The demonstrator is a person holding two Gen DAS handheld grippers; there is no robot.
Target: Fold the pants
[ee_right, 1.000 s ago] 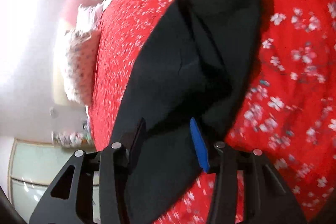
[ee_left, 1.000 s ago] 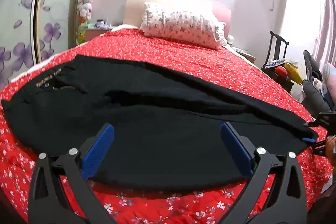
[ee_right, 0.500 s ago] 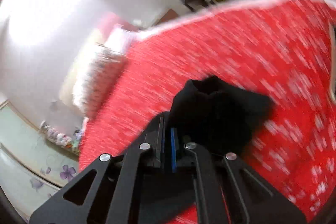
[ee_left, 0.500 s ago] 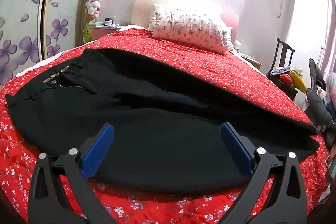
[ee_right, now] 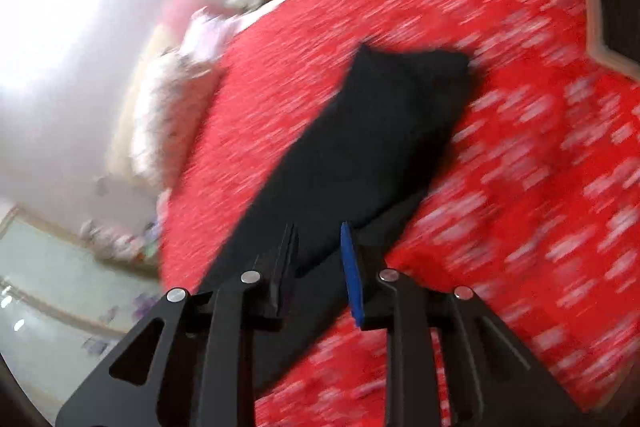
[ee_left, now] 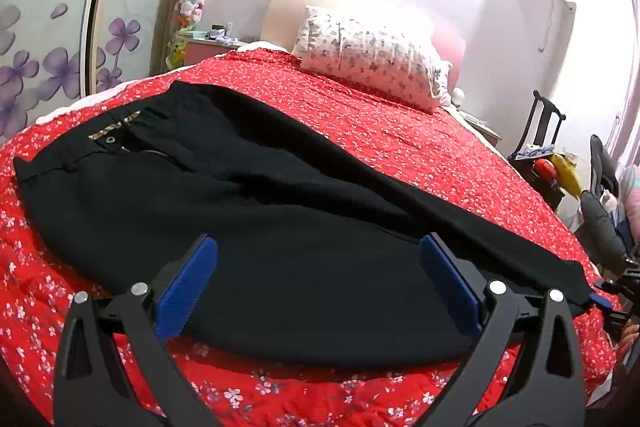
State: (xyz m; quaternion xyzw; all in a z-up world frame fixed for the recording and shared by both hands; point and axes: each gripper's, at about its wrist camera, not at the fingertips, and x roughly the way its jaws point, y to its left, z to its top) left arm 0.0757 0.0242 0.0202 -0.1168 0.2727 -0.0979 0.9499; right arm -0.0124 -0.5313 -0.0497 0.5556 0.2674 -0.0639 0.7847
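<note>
Apparently unreadable: tan label (ee_left: 114, 127) at black pants (ee_left: 280, 227) waistband.

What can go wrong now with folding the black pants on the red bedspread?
1. The right tongs have just been opening near the leg end of the black pants; cloth lies between them, so a lift may slip.
2. The left tongs stand open, holding nothing; pulling may drag the pants across the red bedspread.
</note>
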